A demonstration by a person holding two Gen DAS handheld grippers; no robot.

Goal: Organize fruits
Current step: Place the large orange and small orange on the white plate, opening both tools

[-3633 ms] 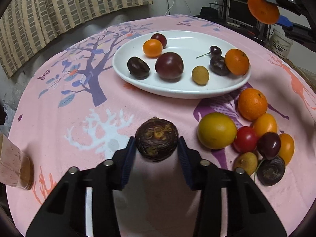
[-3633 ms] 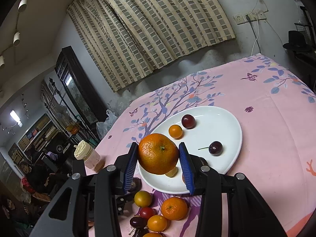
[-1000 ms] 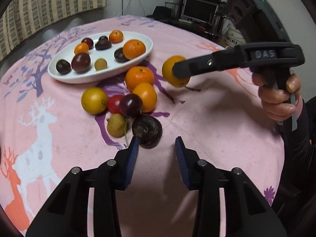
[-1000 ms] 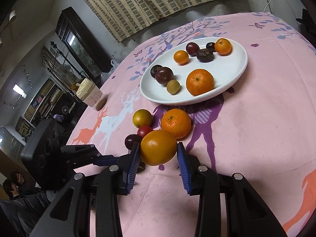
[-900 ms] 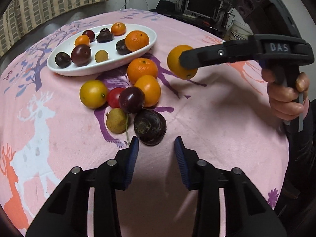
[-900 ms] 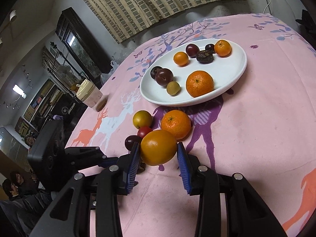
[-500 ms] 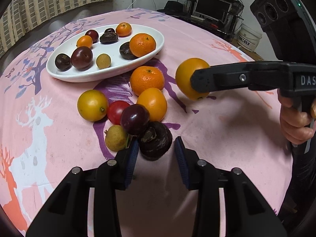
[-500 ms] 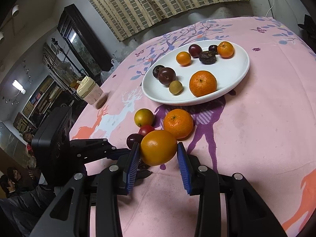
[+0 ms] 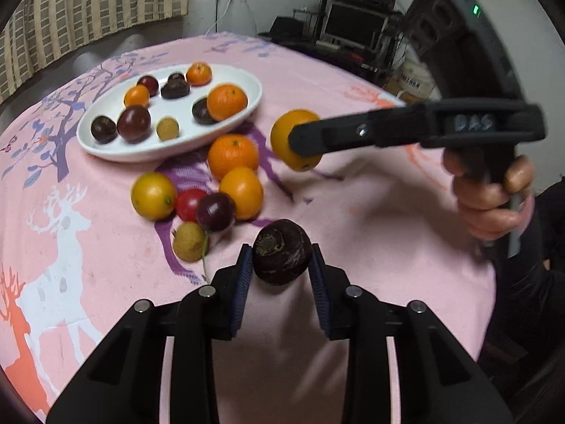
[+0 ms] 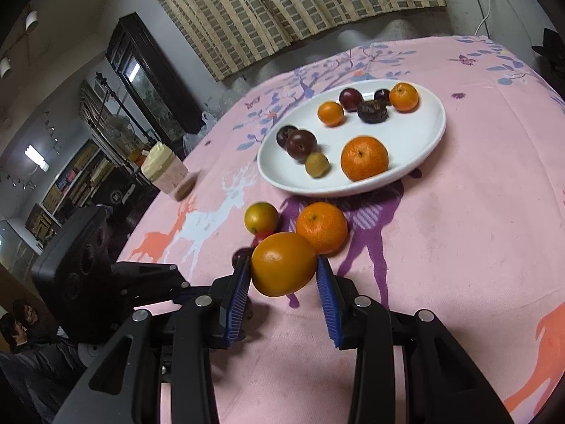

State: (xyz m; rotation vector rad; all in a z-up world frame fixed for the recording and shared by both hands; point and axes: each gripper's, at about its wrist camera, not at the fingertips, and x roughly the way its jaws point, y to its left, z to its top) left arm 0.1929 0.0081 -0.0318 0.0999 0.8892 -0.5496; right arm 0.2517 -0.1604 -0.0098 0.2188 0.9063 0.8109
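With both tongs loaded, this reads as the carry step, fruit going from the loose pile to the plate. Left tongs (image 9: pixel 281 272) closed on a dark brown rough-skinned fruit (image 9: pixel 281 257), blue pads touching both its sides; looks lifted just off the pink surface (image 9: pixel 370 219), though contact underneath can't be confirmed. Right tongs (image 10: pixel 283 277) closed on a smooth orange fruit (image 10: pixel 283 263), held above the surface, near the pile and short of the plate.

White oval plate (image 10: pixel 429 141) sits farther back, already holding a tangerine, small oranges, dark plums and a small tan fruit. Loose pile between tongs and plate: tangerine (image 9: pixel 233 155), orange fruit (image 9: pixel 241 193), yellow fruit (image 9: pixel 154 195), red one (image 9: pixel 190 204), dark plum (image 9: pixel 215 211), tan fruit (image 9: pixel 189 241).

Next move, as a judgement: bring each tongs over a bare part of the plate, lower, open gently. Free space looks best at the plate's near-right side. Round fruit may roll, so release low. Keep the two tongs apart on approach. Six loose fruits remain after these, so the task is roughly midway.
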